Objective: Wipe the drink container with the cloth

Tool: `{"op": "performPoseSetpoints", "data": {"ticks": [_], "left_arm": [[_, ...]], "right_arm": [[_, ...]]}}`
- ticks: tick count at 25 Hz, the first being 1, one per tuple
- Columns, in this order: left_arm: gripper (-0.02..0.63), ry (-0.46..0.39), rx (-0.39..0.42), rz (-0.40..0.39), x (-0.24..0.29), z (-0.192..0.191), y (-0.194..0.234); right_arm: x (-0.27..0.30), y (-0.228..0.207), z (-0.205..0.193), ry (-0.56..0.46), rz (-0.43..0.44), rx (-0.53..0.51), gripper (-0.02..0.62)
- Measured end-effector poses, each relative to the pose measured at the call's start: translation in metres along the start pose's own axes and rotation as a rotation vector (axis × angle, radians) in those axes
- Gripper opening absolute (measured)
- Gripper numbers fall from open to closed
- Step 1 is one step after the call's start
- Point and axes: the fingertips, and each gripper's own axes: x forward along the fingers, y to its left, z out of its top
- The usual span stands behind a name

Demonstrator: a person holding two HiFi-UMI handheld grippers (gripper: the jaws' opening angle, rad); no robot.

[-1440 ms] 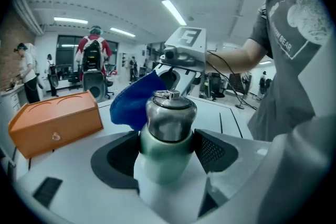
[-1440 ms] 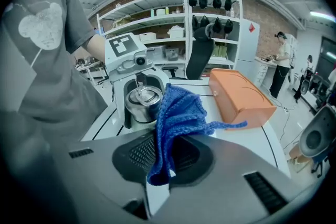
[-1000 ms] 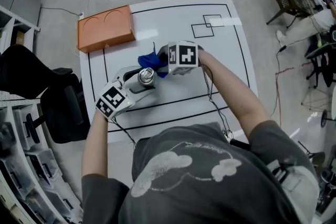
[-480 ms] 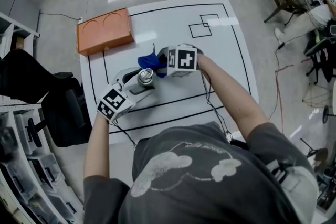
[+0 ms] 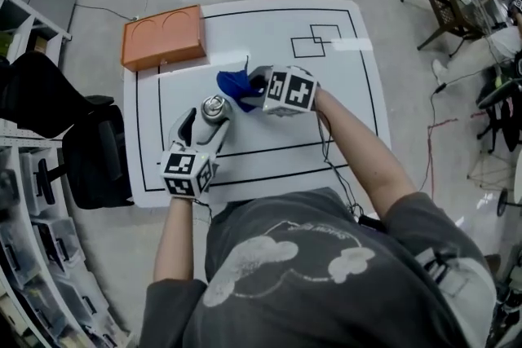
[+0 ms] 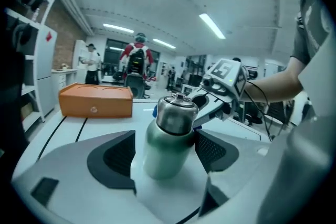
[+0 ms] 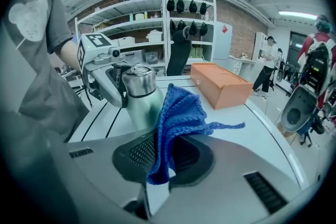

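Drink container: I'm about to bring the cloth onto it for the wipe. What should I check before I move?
1. Left gripper clamped on the drink container: ok, the jaws sit against its green body.
2. Container upright with its steel lid on: ok.
3. Right gripper holding the blue cloth: ok, it is pinched between the jaws, with a loose fold standing above them.
4. Cloth already touching the container: cannot tell. They sit side by side, but no view shows contact.
5. Orange box out of the way: ok, it lies at the far left corner of the table, apart from both grippers.
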Motion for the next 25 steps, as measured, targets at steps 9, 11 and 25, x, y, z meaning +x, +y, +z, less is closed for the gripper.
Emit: {"op": "performPoseSetpoints", "data": {"ticks": [9,11,25], "left_arm": [[0.357,-0.052,-0.195,0.388,0.015,0.001,-0.002],[0.356,-0.042,-0.217,0.434,0.016,-0.001,0.003],[0.344,0.035,0.108,-0.061,0.025,0.000,-0.014]], "right_arm": [[-0.024,0.004,-0.002,-0.027,-0.031,-0.074,0.043],[-0.028,0.005,-0.001,-0.040,-0.036,-0.080,0.043],[-0.032,0.011,0.041,-0.071,0.059,-0.176,0.043]]}}
